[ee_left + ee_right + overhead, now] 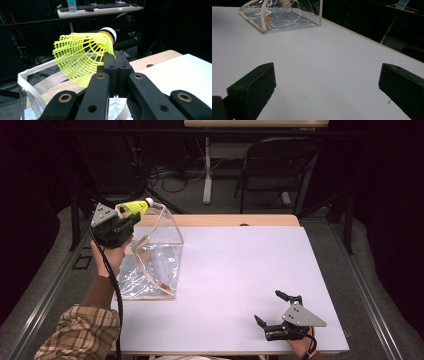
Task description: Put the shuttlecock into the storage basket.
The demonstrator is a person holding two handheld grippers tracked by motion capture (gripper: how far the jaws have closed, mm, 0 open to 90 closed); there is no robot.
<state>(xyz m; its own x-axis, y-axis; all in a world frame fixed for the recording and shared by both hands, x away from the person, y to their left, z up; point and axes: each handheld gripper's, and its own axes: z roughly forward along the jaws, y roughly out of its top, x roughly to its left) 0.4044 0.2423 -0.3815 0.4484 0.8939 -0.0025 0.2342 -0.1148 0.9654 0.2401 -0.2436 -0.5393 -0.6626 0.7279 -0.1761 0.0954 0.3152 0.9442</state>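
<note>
Item: shuttlecock (82, 57), yellow mesh skirt with a white cork tip banded in black.
Where it is: held in the air over the near-left part of the table (240, 270), above the top opening of the clear bag (152, 255).
Holder: left gripper (129, 219), jaws pressed together on the edge of the skirt (the pads meet with only the thin mesh between them, as the left gripper view shows).
Long axis: lying close to level, cork tip pointing away from the person and towards the far edge of the table, skirt flaring back towards the gripper.
Key relation: the bag sits directly beneath and slightly to the right of the shuttlecock; its cream-trimmed rim (27, 82) stands open just under the skirt, so the way in is downwards, by my reading.
Nearer hand: the left, well ahead of the right, which is far across the table.
Left hand pose: raised off the table, forearm in a checked sleeve (80, 332) coming in from the near-left corner, gripper aimed forward and roughly level.
Right gripper (272, 312): resting low at the near-right edge, jaws wide apart and holding nothing, pointing across the white surface towards the bag.
Likely step: lowering the shuttlecock into the bag (not yet inside).
</note>
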